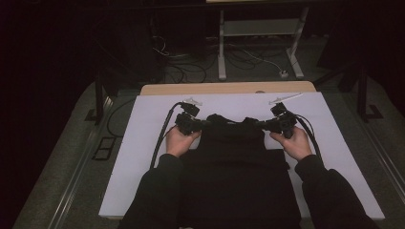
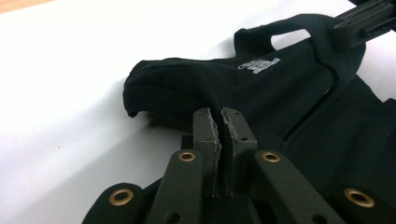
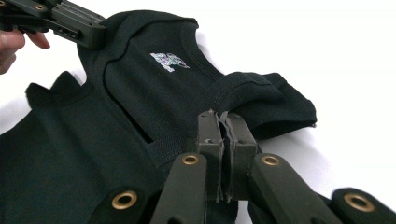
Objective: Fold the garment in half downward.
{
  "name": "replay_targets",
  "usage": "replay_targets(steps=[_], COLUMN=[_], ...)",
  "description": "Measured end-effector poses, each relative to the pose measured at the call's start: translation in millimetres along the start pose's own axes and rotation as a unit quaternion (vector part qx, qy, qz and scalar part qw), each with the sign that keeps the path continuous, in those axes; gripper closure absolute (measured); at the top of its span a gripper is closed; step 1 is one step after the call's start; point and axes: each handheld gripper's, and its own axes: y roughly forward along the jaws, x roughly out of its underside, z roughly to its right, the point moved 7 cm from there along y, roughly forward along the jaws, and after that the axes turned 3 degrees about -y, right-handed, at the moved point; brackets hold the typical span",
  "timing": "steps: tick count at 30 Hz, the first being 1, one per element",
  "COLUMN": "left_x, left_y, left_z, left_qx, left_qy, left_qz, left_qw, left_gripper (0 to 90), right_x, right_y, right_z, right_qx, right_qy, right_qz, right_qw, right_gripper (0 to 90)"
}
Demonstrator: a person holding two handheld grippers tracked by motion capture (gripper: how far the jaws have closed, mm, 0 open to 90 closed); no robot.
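Two claws clamped on black garment (image 1: 234, 162) | left claw (image 1: 204, 123) at left shoulder, right claw (image 1: 261, 124) at right shoulder | garment's length runs from claws back toward person over worktop (image 1: 143, 143)

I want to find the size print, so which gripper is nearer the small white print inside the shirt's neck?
Roughly equal. The left gripper pinches the black shirt left of the white print; the right gripper pinches it on the other side.
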Motion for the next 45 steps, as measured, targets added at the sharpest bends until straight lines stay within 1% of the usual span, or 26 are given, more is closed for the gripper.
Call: replay_targets(steps=[2,3,4,5,6,7,8,9,10,11,12,13,14,15,19,20,25,26,32,35,36,38,41,45], left_x=[1.2,2.0,3.0,3.1,3.8,4.7,5.2,5.8,7.6,8.6,9.8,10.7,12.1,12.8,16.7,17.9,24.0,25.3,32.1,36.1,37.4,39.5,43.9,49.5], left_y=[-1.8,-2.9,-4.5,-5.0,-6.2,-7.6,-8.3,-8.6,-9.7,-9.8,-10.4,-10.8,-11.7,-12.0,-16.5,-18.1,-24.3,-25.2,-29.8,-31.0,-31.6,-32.9,-35.0,-35.9], left_z=[1.8,2.1,1.7,2.7,3.1,3.4,4.4,6.0,6.7,8.0,8.6,10.0,10.6,12.3,18.1,19.5,24.5,25.4,29.7,32.5,33.2,34.5,35.4,34.1], left_qx=[0.004,0.003,0.003,0.005,0.006,0.007,0.01,0.011,0.011,0.012,0.012,0.013,0.015,0.015,0.022,0.023,0.026,0.026,0.03,0.03,0.029,0.025,0.028,0.03], left_qy=[-0.001,-0.002,0.002,-0.003,-0.003,0.001,0.001,-0.004,0.001,0.0,0.002,0.0,0.005,0.002,0.004,0.005,0.006,0.004,0.01,0.011,0.015,0.02,0.017,0.012], left_qz=[0.001,0.0,-0.002,0.003,0.002,0.001,0.003,0.007,0.004,0.005,0.004,0.007,0.005,0.009,0.016,0.017,0.026,0.027,0.034,0.029,0.027,0.027,0.032,0.037], left_qw=[1.0,1.0,1.0,1.0,1.0,1.0,0.9999,0.9999,0.9999,0.9999,0.9999,0.9999,0.9999,0.9998,0.9996,0.9996,0.9993,0.9993,0.9989,0.9991,0.9991,0.9991,0.999,0.9988], left_gripper=[84.2,84.1,84.1,84.1,84.1,84.1,84.1,84.1,84.1,84.1,84.1,84.1,84.1,84.1,84.2,84.2,84.1,84.1,84.1,84.1,84.1,84.1,84.1,84.0], right_x=[1.3,2.2,2.9,3.7,4.4,5.3,6.5,7.4,8.7,10.2,11.4,12.7,13.9,15.4,20.5,21.4,25.4,26.1,29.9,32.4,33.9,36.1,39.2,42.8], right_y=[-1.9,-2.6,-3.2,-4.3,-5.2,-6.3,-7.3,-8.0,-8.6,-9.1,-9.5,-10.4,-11.0,-11.6,-14.3,-15.5,-20.3,-21.4,-23.4,-23.9,-24.0,-24.0,-24.8,-27.2], right_z=[-1.4,-2.0,-2.3,-3.2,-3.8,-4.9,-5.9,-6.7,-7.8,-9.0,-10.1,-11.3,-12.6,-13.7,-20.0,-21.9,-29.4,-30.7,-34.7,-37.6,-39.0,-40.9,-44.7,-49.0], right_qx=[-0.004,-0.005,-0.006,-0.008,-0.01,-0.013,-0.016,-0.016,-0.018,-0.019,-0.021,-0.021,-0.022,-0.023,-0.025,-0.025,-0.029,-0.029,-0.031,-0.035,-0.038,-0.036,-0.036,-0.041], right_qy=[0.002,0.003,0.003,0.005,0.005,0.007,0.007,0.008,0.005,0.003,0.002,0.004,0.004,0.004,-0.004,-0.003,-0.014,-0.012,-0.016,-0.019,-0.017,-0.023,-0.028,-0.027], right_qz=[0.003,0.003,0.003,0.003,0.006,0.008,0.009,0.009,0.01,0.011,0.011,0.01,0.011,0.011,0.009,0.009,0.011,0.011,0.014,0.011,0.006,0.003,0.001,0.002], right_qw=[1.0,1.0,1.0,1.0,0.9999,0.9999,0.9998,0.9998,0.9998,0.9998,0.9997,0.9997,0.9997,0.9997,0.9996,0.9996,0.9994,0.9994,0.9993,0.9992,0.9991,0.9991,0.999,0.9988], right_gripper=[85.4,85.4,85.4,85.4,85.4,85.4,85.3,85.3,85.2,85.2,85.2,85.2,85.2,85.3,85.2,85.3,85.3,85.3,85.2,85.1,85.1,85.1,85.1,85.1])
